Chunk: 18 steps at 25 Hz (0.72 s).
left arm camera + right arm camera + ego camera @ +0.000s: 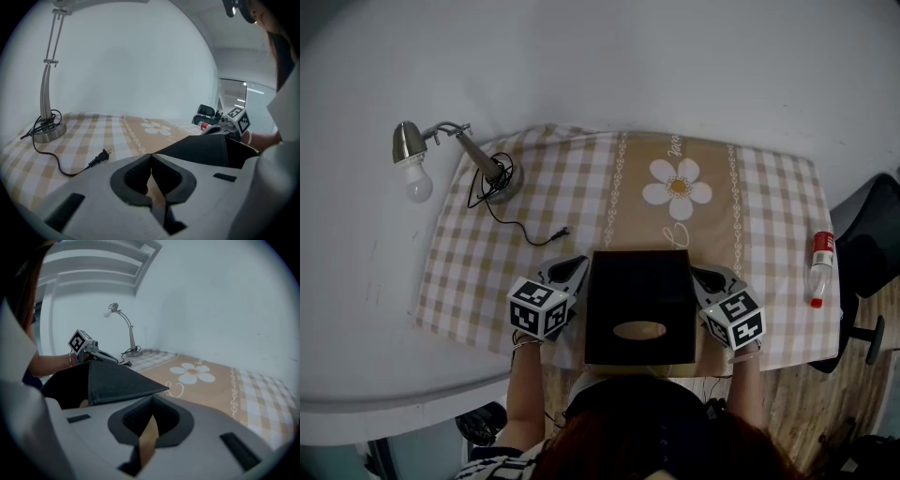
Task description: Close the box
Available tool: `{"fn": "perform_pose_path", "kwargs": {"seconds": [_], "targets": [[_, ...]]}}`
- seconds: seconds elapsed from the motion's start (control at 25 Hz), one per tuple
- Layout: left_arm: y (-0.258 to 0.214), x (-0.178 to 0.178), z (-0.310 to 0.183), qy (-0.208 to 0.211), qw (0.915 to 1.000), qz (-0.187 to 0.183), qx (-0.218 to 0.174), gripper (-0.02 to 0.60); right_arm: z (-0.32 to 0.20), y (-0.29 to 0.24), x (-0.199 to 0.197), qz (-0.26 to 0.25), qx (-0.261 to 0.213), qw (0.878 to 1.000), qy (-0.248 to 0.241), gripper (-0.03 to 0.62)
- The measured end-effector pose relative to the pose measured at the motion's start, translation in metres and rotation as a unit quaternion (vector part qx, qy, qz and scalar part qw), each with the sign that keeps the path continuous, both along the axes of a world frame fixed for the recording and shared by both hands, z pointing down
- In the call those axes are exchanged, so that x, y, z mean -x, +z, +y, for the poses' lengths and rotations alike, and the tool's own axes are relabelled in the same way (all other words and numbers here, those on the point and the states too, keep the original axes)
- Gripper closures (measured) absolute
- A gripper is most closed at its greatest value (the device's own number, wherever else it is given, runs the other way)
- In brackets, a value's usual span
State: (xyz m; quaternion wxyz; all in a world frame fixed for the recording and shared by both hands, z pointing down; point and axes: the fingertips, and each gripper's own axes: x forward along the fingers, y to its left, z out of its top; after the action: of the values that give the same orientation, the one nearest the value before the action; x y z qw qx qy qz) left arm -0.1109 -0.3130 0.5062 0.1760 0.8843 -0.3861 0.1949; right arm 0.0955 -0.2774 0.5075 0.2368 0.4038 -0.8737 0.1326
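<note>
Box [639, 305] sits between left gripper [573, 268] and right gripper [707, 277], each with jaws pressed together, empty.

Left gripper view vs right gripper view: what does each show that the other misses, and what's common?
Left only: the red-capped bottle, a chair, and the marker cube of the right gripper. Right only: the lamp's bulb and the left gripper with its cube. Both: the black box with a raised flap, the flower print, the lamp base, and each view's own jaws shut on nothing.
</note>
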Motion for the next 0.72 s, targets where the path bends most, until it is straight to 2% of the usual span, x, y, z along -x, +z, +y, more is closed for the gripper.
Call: {"fn": "perform_pose_path", "kwargs": {"seconds": [0.24,0.48,0.72], "targets": [[0.016,-0.001,0.003,0.014,0.9995,-0.012,0.026,0.555,0.0,0.002,-0.001,0.001,0.0,1.0,-0.001,0.577],[0.019,-0.012,0.0,0.034,0.9988,0.009,0.033,0.555,-0.002,0.0,0.001,-0.016,-0.003,1.0,-0.004,0.577],[0.009,-0.015,-0.008,0.034,0.9984,0.038,0.025,0.555,-0.01,-0.009,-0.006,-0.05,-0.011,0.999,0.014,0.577]]}}
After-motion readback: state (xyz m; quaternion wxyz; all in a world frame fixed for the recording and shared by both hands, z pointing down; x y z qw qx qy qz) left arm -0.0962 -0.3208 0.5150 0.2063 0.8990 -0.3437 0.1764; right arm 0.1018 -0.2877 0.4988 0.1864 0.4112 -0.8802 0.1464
